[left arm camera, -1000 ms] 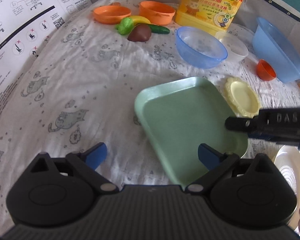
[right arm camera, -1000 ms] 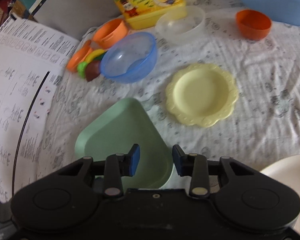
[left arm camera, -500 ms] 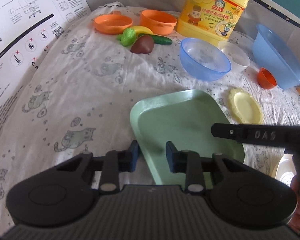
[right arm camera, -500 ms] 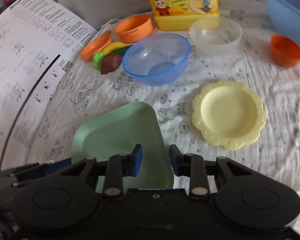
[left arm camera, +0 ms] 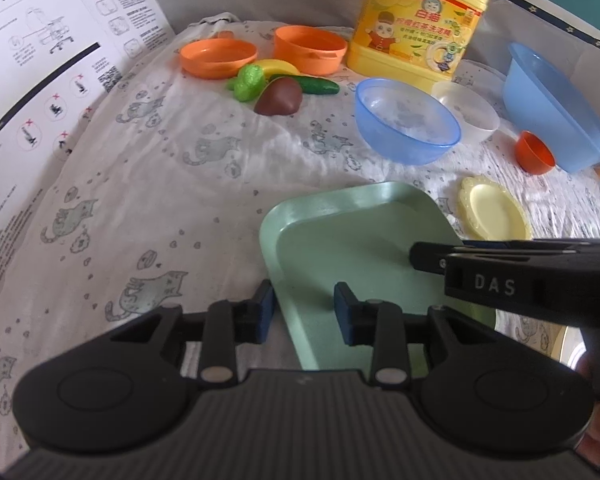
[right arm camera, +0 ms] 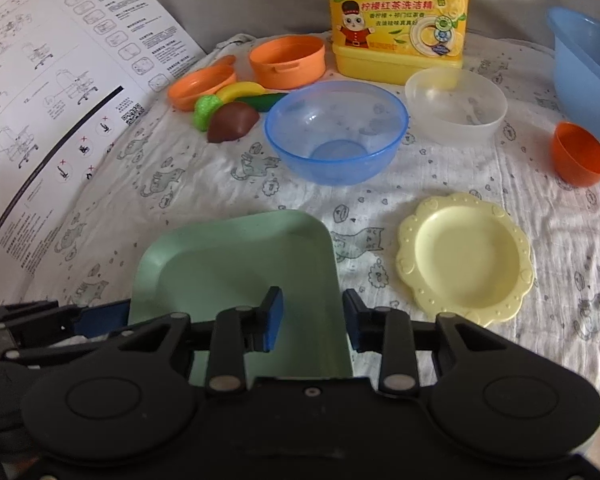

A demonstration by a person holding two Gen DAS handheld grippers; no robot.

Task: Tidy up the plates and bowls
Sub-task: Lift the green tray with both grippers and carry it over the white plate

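Green tray point(right arm camera: 236, 264): I have it straight ahead of both tongs, on the cat-print cloth point(left arm camera: 148, 184).
Left gripper point(left arm camera: 304, 312): I see it clamped across the tray's left rim.
Right gripper point(right arm camera: 312, 316): clamped across the tray's right rim.
Blue bowl point(right arm camera: 336, 132): beyond the tray.
Yellow plate point(right arm camera: 464, 256): just right of my right gripper, beside the tray, not touching.
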